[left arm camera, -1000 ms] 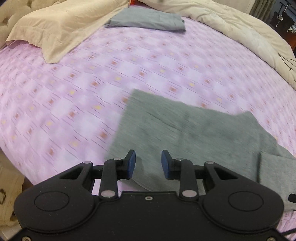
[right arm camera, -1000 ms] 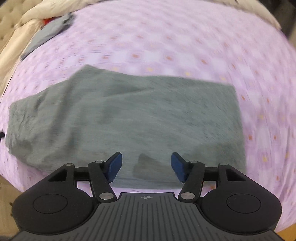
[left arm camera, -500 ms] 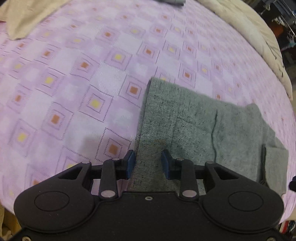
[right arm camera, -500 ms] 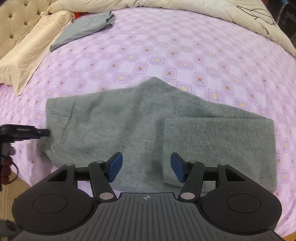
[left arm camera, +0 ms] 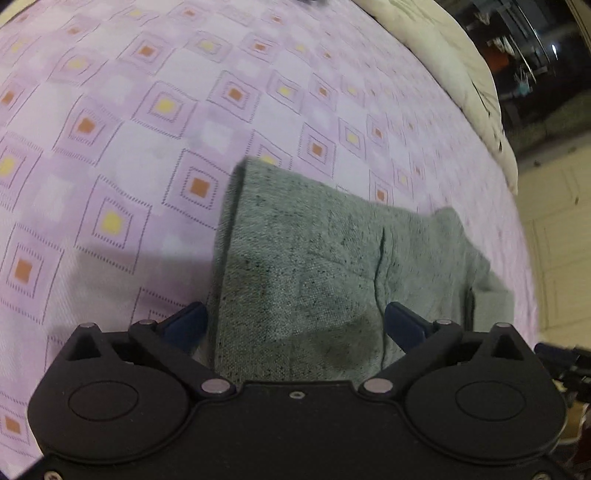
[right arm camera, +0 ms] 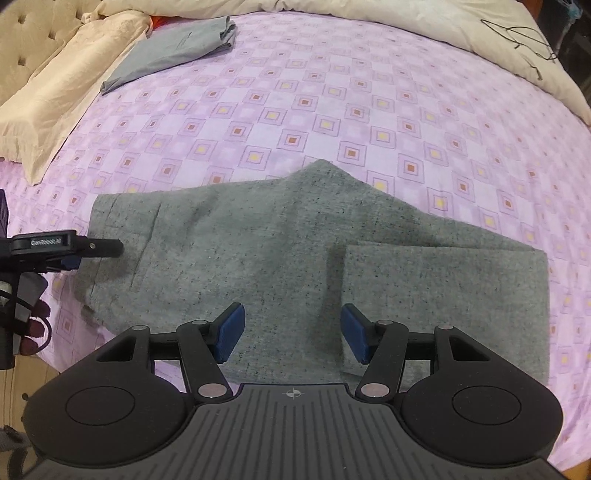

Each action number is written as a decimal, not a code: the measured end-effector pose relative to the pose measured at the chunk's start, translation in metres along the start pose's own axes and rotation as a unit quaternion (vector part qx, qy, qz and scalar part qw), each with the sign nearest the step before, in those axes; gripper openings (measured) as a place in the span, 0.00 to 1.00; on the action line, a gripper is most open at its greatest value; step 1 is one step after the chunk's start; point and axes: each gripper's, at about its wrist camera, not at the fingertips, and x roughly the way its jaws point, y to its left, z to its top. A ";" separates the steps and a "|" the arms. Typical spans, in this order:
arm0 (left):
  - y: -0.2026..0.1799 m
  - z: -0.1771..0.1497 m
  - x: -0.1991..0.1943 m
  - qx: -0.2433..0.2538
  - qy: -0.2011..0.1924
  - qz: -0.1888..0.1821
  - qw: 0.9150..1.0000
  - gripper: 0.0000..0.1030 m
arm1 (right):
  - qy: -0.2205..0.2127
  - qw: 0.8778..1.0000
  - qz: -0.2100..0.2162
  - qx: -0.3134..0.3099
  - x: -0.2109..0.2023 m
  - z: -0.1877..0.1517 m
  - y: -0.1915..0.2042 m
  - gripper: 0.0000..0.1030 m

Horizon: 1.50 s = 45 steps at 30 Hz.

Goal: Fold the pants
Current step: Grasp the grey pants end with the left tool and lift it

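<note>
Grey speckled pants (right arm camera: 280,258) lie flat on the purple patterned bed sheet (right arm camera: 295,110), partly folded, with a folded-over panel (right arm camera: 443,295) at the right. In the left wrist view the pants' waist end (left arm camera: 314,266) lies close under my left gripper (left arm camera: 293,326), which is wide open with the cloth edge between its jaws. My right gripper (right arm camera: 291,334) is open and empty, hovering over the near edge of the pants. The left gripper also shows in the right wrist view (right arm camera: 70,247) at the pants' left end.
A folded grey garment (right arm camera: 173,51) lies at the far left of the bed beside a beige pillow (right arm camera: 62,92). A cream duvet (right arm camera: 443,33) runs along the far and right edge. The bed's near edge drops to the floor (right arm camera: 22,387) at the left.
My left gripper has dropped low to the pants' waist end and its jaws have opened wide. My right gripper has drawn back and steadied above the pants, staying open.
</note>
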 end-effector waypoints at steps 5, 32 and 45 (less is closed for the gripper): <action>-0.006 -0.001 -0.007 0.028 0.016 0.017 0.999 0.92 | -0.003 1.000 -0.005 -0.010 -0.003 0.001 0.007 0.54; -0.002 -0.006 0.003 -0.124 -0.039 0.024 0.991 0.36 | -0.006 0.998 -0.018 0.062 0.004 -0.011 -0.025 0.32; -0.069 -0.018 -0.028 -0.060 -0.094 0.107 0.988 0.27 | 0.034 0.988 -0.045 0.146 0.096 0.015 -0.080 0.18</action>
